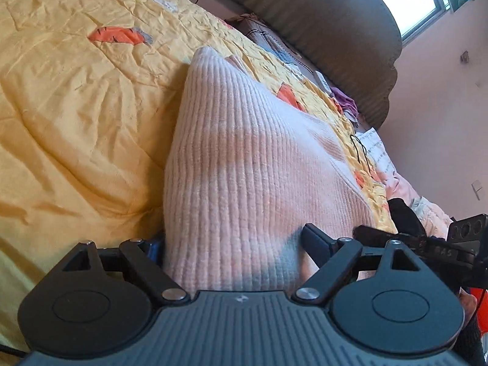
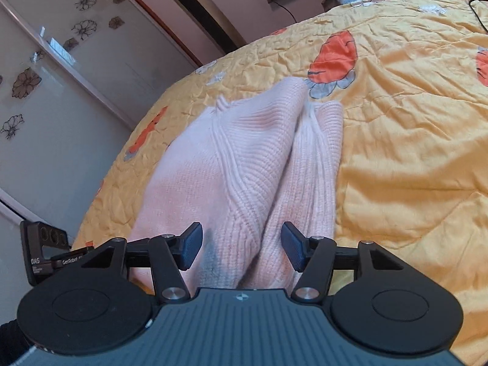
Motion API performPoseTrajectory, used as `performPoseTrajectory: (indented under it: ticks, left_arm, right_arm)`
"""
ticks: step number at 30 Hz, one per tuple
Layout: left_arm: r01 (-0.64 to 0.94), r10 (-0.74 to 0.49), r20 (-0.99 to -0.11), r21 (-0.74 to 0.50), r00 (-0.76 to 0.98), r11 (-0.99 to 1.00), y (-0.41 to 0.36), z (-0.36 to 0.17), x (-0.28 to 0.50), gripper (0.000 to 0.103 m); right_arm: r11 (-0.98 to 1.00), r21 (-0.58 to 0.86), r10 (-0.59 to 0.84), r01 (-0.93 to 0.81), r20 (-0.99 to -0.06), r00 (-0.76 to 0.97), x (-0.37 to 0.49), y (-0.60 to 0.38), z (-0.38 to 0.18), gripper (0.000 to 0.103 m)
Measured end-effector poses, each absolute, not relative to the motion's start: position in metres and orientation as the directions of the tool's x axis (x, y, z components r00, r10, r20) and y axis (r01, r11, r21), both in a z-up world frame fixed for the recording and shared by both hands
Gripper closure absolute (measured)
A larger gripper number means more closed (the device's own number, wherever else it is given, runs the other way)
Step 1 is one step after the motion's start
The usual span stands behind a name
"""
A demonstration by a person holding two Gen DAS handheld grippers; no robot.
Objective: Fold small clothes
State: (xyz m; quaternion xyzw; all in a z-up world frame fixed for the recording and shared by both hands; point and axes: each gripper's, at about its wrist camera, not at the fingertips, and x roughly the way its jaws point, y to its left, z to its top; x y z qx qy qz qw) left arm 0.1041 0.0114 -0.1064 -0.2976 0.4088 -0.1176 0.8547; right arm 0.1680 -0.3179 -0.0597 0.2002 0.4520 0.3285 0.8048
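A pale pink ribbed knit garment (image 1: 244,158) lies bunched on a yellow quilt; it also shows in the right wrist view (image 2: 244,158), with a deep fold down its middle. My left gripper (image 1: 235,244) is open, its jaws wide apart; the knit fills the gap and hides the left finger. My right gripper (image 2: 242,245) is open, its blue pads on either side of the knit, not pinching it. The other gripper's body shows at the right edge of the left view (image 1: 451,244) and the left edge of the right view (image 2: 45,253).
The yellow quilt (image 1: 76,106) with orange prints covers the bed (image 2: 411,137). A brown scalloped headboard (image 1: 350,45), purple cloth (image 1: 344,97) and a black cable (image 1: 360,149) lie near the bed's head. A wardrobe with flower decals (image 2: 61,76) stands beside the bed.
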Motion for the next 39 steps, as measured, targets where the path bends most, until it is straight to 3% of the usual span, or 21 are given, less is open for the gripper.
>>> performPoseTrajectory:
  ticks: [2,5,9,13,14,15,16,17,18,20,22,26,29,34,36,37,38,39]
  left_arm:
    - [-0.039,-0.423,-0.656,-0.568,0.625,0.822,0.006,-0.097,0.108,0.044]
    - [0.040,-0.430,-0.642,-0.529,0.635,0.848,0.001,-0.074,0.101,0.059]
    - [0.061,-0.402,-0.688,-0.463,0.604,0.884,-0.010,-0.082,0.103,0.058]
    - [0.040,-0.408,-0.682,-0.487,0.607,0.872,-0.002,-0.093,0.100,0.049]
    - [0.046,-0.420,-0.675,-0.497,0.607,0.866,0.002,-0.089,0.098,0.044]
    - [0.047,-0.424,-0.671,-0.503,0.608,0.863,0.006,-0.083,0.096,0.042]
    - [0.046,-0.426,-0.665,-0.509,0.614,0.860,0.010,-0.079,0.094,0.037]
    - [0.044,-0.430,-0.654,-0.519,0.622,0.854,0.015,-0.077,0.094,0.029]
    - [0.038,-0.429,-0.636,-0.533,0.642,0.846,0.022,-0.075,0.095,0.027]
    - [-0.007,-0.406,-0.613,-0.558,0.678,0.830,0.036,-0.074,0.101,0.026]
    - [-0.038,-0.434,-0.593,-0.618,0.678,0.785,0.047,-0.079,0.115,0.026]
    - [-0.070,-0.548,-0.562,-0.735,0.620,0.674,0.054,-0.102,0.150,0.023]
    - [-0.066,-0.605,-0.530,-0.782,0.595,0.620,0.053,-0.112,0.168,0.016]
    - [-0.043,-0.632,-0.503,-0.801,0.589,0.597,0.045,-0.122,0.182,0.014]
    - [-0.036,-0.633,-0.504,-0.798,0.587,0.602,0.043,-0.121,0.182,0.014]
    - [-0.034,-0.631,-0.504,-0.796,0.590,0.604,0.043,-0.121,0.181,0.015]
    - [-0.029,-0.622,-0.511,-0.786,0.593,0.618,0.042,-0.120,0.181,0.025]
    - [-0.022,-0.602,-0.533,-0.759,0.594,0.650,0.039,-0.117,0.180,0.030]
  right_arm:
    - [0.728,0.585,0.686,-0.357,-0.619,0.383,0.166,-0.312,-0.061,0.075]
    - [0.734,0.563,0.680,-0.380,-0.605,0.415,0.161,-0.317,-0.052,0.080]
    - [0.749,0.558,0.660,-0.356,-0.589,0.466,0.157,-0.338,-0.048,0.087]
    - [0.749,0.571,0.661,-0.337,-0.603,0.448,0.156,-0.331,-0.076,0.086]
    - [0.743,0.579,0.666,-0.335,-0.592,0.454,0.156,-0.332,-0.075,0.082]
    - [0.732,0.598,0.676,-0.326,-0.581,0.453,0.155,-0.334,-0.073,0.068]
    - [0.711,0.630,0.695,-0.312,-0.565,0.445,0.156,-0.339,-0.069,0.062]
    - [0.684,0.667,0.717,-0.295,-0.544,0.436,0.157,-0.346,-0.065,0.048]
    - [0.662,0.697,0.730,-0.275,-0.517,0.447,0.159,-0.354,-0.059,0.029]
    - [0.646,0.723,0.715,-0.244,-0.461,0.526,0.164,-0.373,-0.049,0.005]
    - [0.653,0.725,0.692,-0.218,-0.455,0.560,0.176,-0.385,-0.051,0.007]
    - [0.659,0.746,0.680,-0.100,-0.534,0.503,0.217,-0.385,-0.081,0.018]
    - [0.660,0.746,0.695,-0.093,-0.559,0.452,0.235,-0.367,-0.099,0.018]
    - [0.612,0.780,0.765,-0.130,-0.543,0.346,0.252,-0.332,-0.115,0.016]
    - [0.607,0.775,0.776,-0.175,-0.531,0.340,0.252,-0.318,-0.115,0.009]
    - [0.609,0.768,0.779,-0.199,-0.532,0.332,0.251,-0.312,-0.114,0.009]
    - [0.612,0.760,0.780,-0.218,-0.534,0.327,0.250,-0.308,-0.113,0.009]
    - [0.611,0.761,0.779,-0.217,-0.531,0.333,0.249,-0.306,-0.113,0.011]
